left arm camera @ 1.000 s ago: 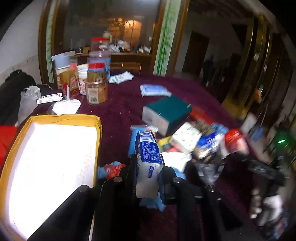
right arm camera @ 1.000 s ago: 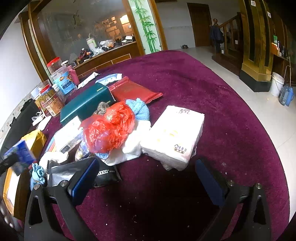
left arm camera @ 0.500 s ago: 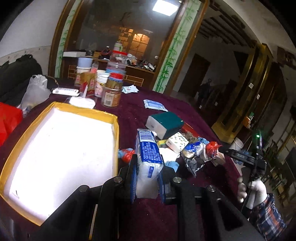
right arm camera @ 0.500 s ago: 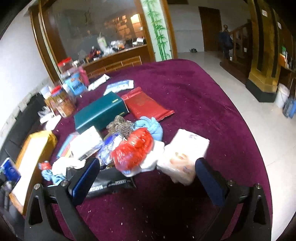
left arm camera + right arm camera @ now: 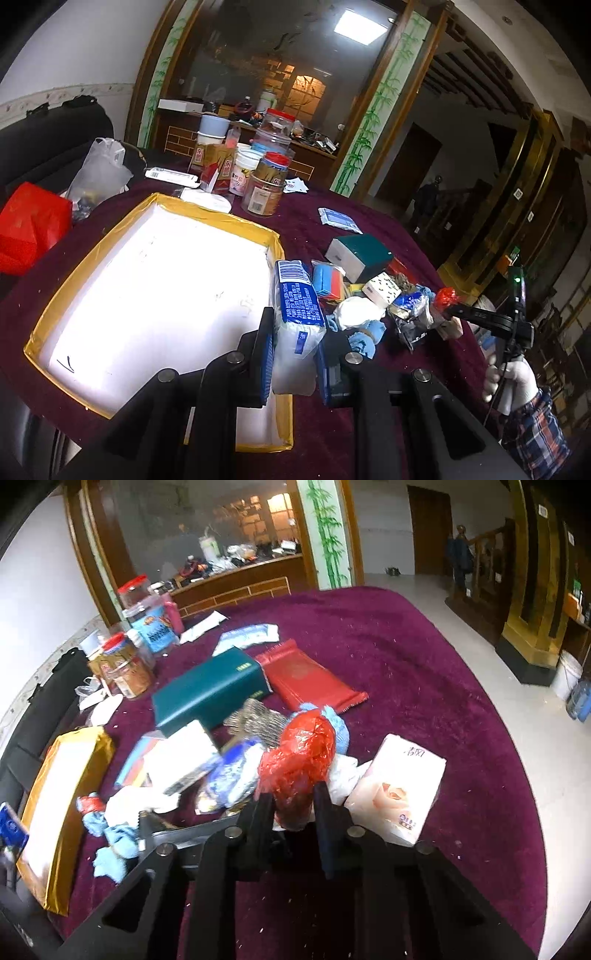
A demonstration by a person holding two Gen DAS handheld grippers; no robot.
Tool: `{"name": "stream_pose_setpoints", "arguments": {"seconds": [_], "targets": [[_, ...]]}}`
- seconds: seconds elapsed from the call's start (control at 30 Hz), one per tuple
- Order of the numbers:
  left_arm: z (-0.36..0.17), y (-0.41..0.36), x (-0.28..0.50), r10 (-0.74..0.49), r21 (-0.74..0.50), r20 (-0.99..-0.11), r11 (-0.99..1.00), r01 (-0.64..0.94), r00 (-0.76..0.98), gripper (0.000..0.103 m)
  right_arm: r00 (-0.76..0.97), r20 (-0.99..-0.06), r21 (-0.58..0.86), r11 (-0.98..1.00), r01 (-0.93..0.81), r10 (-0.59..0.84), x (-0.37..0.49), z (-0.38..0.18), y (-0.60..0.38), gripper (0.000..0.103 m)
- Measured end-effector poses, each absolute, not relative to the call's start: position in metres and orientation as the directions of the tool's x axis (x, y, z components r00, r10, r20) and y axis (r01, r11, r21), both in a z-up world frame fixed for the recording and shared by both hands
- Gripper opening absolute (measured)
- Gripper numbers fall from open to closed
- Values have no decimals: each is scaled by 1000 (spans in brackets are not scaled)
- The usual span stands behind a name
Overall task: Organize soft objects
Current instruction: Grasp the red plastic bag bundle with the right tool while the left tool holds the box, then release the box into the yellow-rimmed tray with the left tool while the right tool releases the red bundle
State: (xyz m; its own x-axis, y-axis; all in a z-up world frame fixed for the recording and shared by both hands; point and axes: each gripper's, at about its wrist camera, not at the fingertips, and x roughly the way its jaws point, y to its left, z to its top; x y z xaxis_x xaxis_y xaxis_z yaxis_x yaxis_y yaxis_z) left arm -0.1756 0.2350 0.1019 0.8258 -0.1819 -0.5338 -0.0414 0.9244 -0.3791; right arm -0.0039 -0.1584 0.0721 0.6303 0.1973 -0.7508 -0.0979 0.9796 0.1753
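Right wrist: fingers [image 5: 293,805] pinch red bag [image 5: 301,753].

The counter [image 5: 424,672] is covered with a dark purple cloth. On it lie a yellow-rimmed tray [image 5: 221,218], a green box [image 5: 210,694], a red flat packet [image 5: 310,675] touching that box, and a pink tissue pack [image 5: 399,794]. Jars [image 5: 264,188] stand near the far edge, and a pile of small soft things [image 5: 369,306] lies beside the tray.

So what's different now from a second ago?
The right gripper, wide open a second ago, has shut on the red plastic bag. The left gripper has carried its blue-and-white tissue pack over toward the yellow-rimmed box. The green box and the rose-printed tissue pack stayed put.
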Motion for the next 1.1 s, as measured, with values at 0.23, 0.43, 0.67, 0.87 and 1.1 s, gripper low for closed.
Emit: {"name": "stream_pose_setpoints", "arguments": {"seconds": [0.23,0.43,0.67,0.87,1.1], "targets": [[98,254,-176,-208,-438,-533,897,-57,820,19,654,-709,195,964,-180,266,-28,106,-142,19],[102,274,-161,-226,-471,-541,880,-69,810,19,605,-675,266,905,-334,422,-38,134,-89,19],[97,304,-99,-234,-501,-583,857,-117,778,19,432,-681,377,789,-485,591,-22,137,16,19],[69,320,-33,-275,-544,-636,822,-167,721,19,350,-738,345,768,-539,577,3,117,112,19],[46,328,-2,-279,-569,-670,789,-234,688,50,314,-795,302,788,-537,519,32,82,159,23]]}}
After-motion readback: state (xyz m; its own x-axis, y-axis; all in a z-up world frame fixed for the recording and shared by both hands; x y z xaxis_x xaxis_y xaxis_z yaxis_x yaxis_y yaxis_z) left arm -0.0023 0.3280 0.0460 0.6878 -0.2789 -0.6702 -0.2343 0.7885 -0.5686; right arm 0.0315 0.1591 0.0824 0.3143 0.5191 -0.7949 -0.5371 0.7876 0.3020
